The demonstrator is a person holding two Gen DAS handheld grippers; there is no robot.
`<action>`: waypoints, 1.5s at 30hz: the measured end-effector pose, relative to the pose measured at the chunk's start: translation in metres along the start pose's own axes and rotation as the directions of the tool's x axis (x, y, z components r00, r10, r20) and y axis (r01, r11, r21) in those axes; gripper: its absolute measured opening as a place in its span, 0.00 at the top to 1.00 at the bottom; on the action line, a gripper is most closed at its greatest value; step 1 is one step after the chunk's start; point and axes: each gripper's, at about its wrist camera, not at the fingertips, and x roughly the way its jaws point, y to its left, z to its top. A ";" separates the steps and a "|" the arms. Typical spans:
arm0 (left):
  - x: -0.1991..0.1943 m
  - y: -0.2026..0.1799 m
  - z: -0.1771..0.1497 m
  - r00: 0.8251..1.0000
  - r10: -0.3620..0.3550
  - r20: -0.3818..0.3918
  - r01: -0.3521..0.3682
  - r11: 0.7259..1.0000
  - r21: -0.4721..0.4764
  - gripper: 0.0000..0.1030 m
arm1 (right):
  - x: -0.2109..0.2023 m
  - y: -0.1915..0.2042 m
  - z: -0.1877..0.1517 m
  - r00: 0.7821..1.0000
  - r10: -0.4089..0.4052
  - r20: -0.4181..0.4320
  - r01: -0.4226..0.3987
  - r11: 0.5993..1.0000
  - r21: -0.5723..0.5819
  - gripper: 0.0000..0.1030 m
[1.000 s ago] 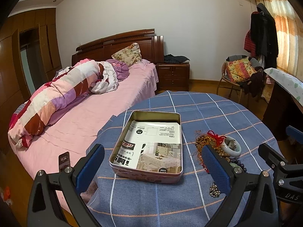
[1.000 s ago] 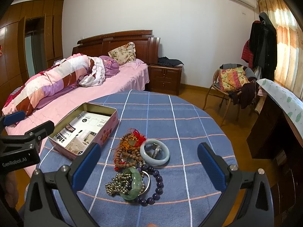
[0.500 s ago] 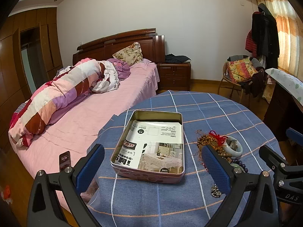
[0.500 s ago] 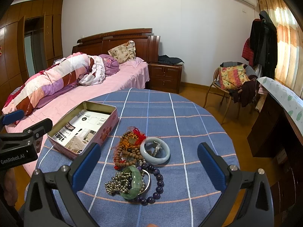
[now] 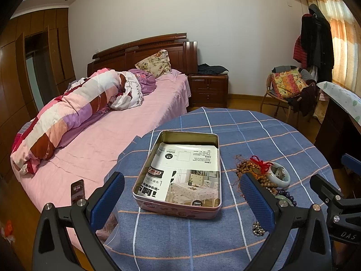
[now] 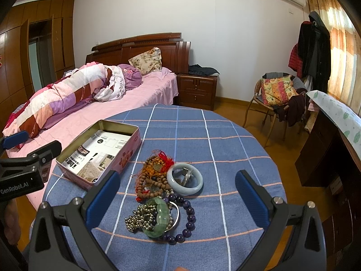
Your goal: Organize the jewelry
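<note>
Both grippers' jaws gape above tin (image 5: pixel 178 176) and jewelry pile (image 6: pixel 164 194).

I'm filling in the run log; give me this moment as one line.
left gripper: open, empty | right gripper: open, empty | jewelry pile: on tablecloth | tin box: no jewelry inside

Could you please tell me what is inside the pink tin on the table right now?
The tin holds only a printed paper sheet lining its floor; no jewelry is in it yet. Whatever lies beneath the sheet is covered.
</note>
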 end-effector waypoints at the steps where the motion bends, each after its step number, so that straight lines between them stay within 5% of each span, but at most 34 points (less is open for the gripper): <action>1: 0.000 0.000 0.000 1.000 0.000 0.000 0.000 1.000 0.001 0.01 | 0.000 -0.001 0.001 1.000 0.000 0.000 0.000 1.000 0.000 0.00; 27: 0.014 -0.004 -0.003 0.998 -0.035 -0.046 0.035 0.999 0.003 0.01 | 0.013 -0.006 -0.007 0.999 0.006 -0.053 -0.005 1.000 0.009 0.00; 36: 0.038 -0.014 -0.012 0.993 -0.082 -0.084 0.082 0.997 -0.006 0.01 | 0.034 -0.055 -0.009 0.992 -0.037 -0.119 0.047 0.996 0.082 0.00; 45: 0.069 -0.063 -0.007 0.989 -0.101 -0.110 0.113 0.987 0.116 0.01 | 0.067 -0.088 -0.016 0.974 0.034 -0.223 0.003 0.987 0.163 0.25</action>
